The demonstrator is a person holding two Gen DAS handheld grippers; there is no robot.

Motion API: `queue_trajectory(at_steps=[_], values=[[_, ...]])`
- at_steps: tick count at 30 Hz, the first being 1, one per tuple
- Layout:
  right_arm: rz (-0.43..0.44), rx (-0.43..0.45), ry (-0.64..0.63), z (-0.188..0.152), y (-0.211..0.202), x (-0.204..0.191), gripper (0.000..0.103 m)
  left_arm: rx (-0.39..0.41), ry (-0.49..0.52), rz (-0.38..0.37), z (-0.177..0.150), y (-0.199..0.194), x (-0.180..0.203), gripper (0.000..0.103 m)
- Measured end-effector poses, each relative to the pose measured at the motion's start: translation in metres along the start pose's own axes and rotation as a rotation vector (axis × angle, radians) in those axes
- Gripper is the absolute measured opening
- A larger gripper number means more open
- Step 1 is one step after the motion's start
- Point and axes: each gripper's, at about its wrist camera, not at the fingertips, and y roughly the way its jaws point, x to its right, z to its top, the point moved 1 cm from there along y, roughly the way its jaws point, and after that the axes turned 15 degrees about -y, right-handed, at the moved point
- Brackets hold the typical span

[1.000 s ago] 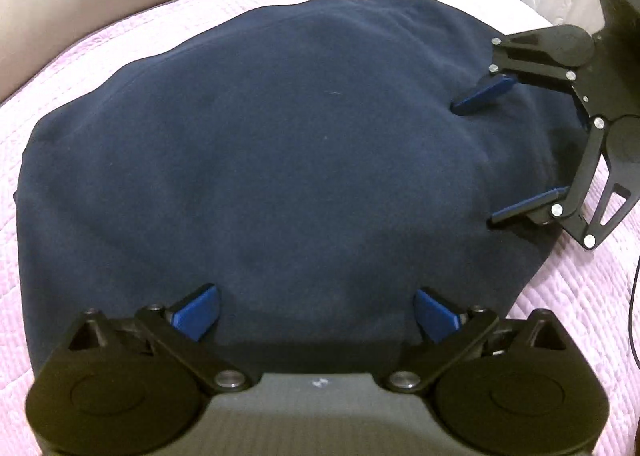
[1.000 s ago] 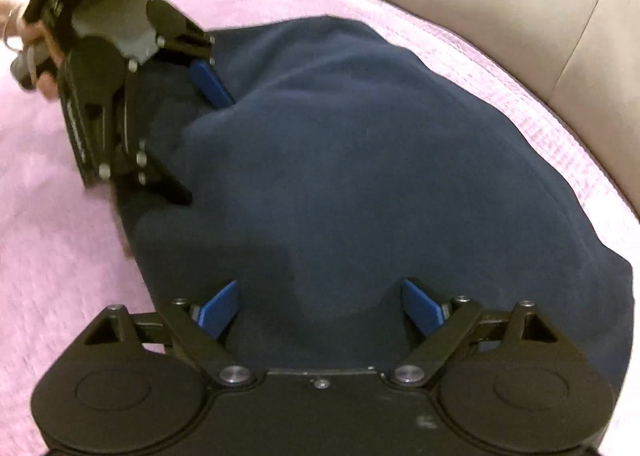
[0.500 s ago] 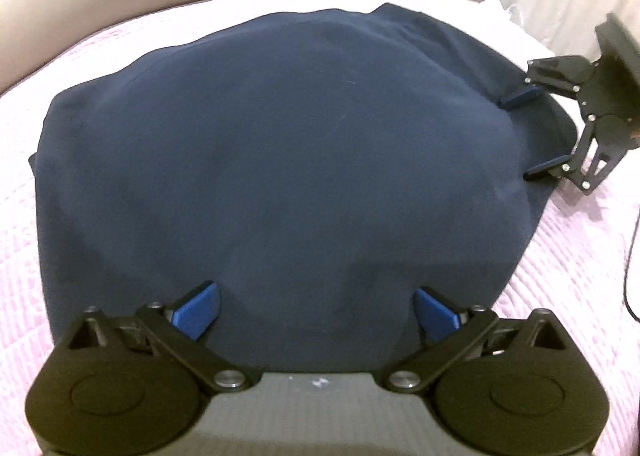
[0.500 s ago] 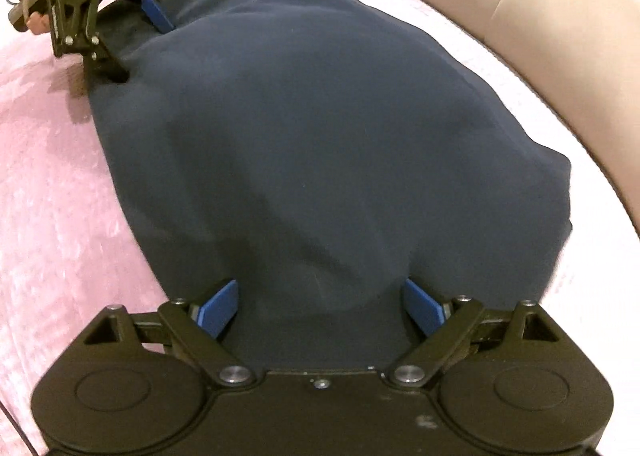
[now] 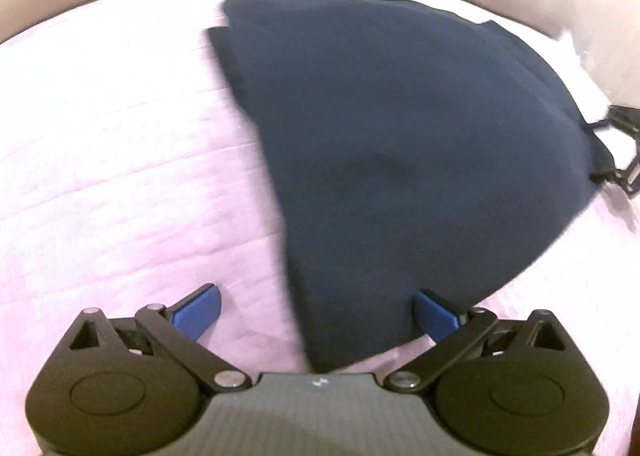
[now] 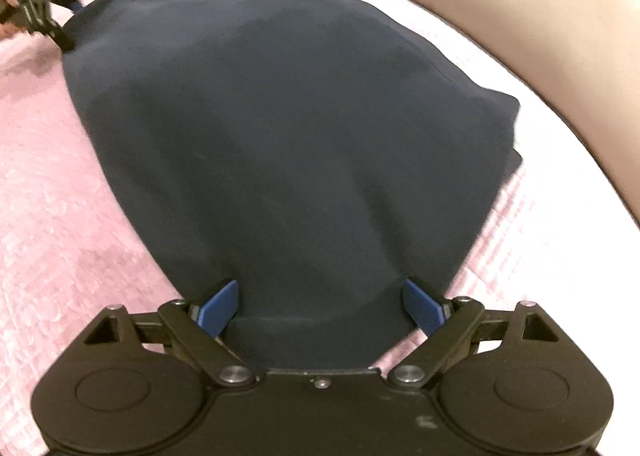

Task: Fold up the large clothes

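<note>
A pale pink quilted bedspread (image 5: pixel 120 160) covers the bed, its stitched lines running in rows across the fabric. Behind it curves a padded beige headboard (image 6: pixel 552 12) with a soft seam between its panels. Bright light washes the far part of the bedspread almost white.

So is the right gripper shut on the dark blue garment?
No, the right gripper has its jaws spread wide, with the garment lying loose between them.

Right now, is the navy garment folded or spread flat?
Folded: the navy garment shows stacked layered edges at its far corner, lying on the pink bedspread.
</note>
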Motion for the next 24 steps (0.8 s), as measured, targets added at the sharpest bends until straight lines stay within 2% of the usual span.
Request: queue_trajectory(at_steps=[3, 4, 5, 8, 10, 11, 14, 18, 21, 23, 24], values=[[0.025, -0.151, 0.157, -0.001, -0.001, 0.025, 0.103, 0.012, 0.034, 0.001, 0.003, -0.014, -0.004, 0.097], [-0.022, -0.189, 0.202, 0.003, -0.008, 0.03, 0.101, 0.032, 0.019, -0.033, 0.007, -0.022, -0.007, 0.097], [-0.062, -0.185, 0.204, 0.01, -0.016, 0.031, 0.101, 0.059, -0.005, -0.07, 0.012, -0.031, -0.012, 0.097], [-0.168, -0.043, 0.218, 0.051, -0.048, 0.031, 0.102, 0.163, -0.108, -0.168, 0.051, -0.042, -0.018, 0.103], [-0.224, 0.022, 0.32, 0.086, -0.053, 0.039, 0.102, 0.214, -0.132, -0.176, 0.08, -0.037, -0.02, 0.103], [-0.228, 0.028, 0.361, 0.104, -0.048, 0.043, 0.102, 0.236, -0.135, -0.173, 0.095, -0.03, -0.018, 0.103], [-0.237, 0.001, 0.419, 0.154, -0.017, 0.049, 0.102, 0.251, -0.173, -0.135, 0.139, 0.007, -0.018, 0.103], [-0.244, 0.042, 0.55, 0.194, 0.025, 0.059, 0.102, 0.209, -0.279, -0.185, 0.172, 0.055, -0.033, 0.1], [-0.256, 0.011, 0.643, 0.207, 0.058, 0.076, 0.102, 0.245, -0.274, -0.173, 0.178, 0.076, -0.037, 0.101], [-0.221, 0.004, 0.716, 0.211, 0.079, 0.088, 0.102, 0.269, -0.276, -0.207, 0.174, 0.081, -0.035, 0.103], [-0.199, 0.013, 0.753, 0.212, 0.086, 0.089, 0.102, 0.256, -0.263, -0.233, 0.171, 0.085, -0.031, 0.103]])
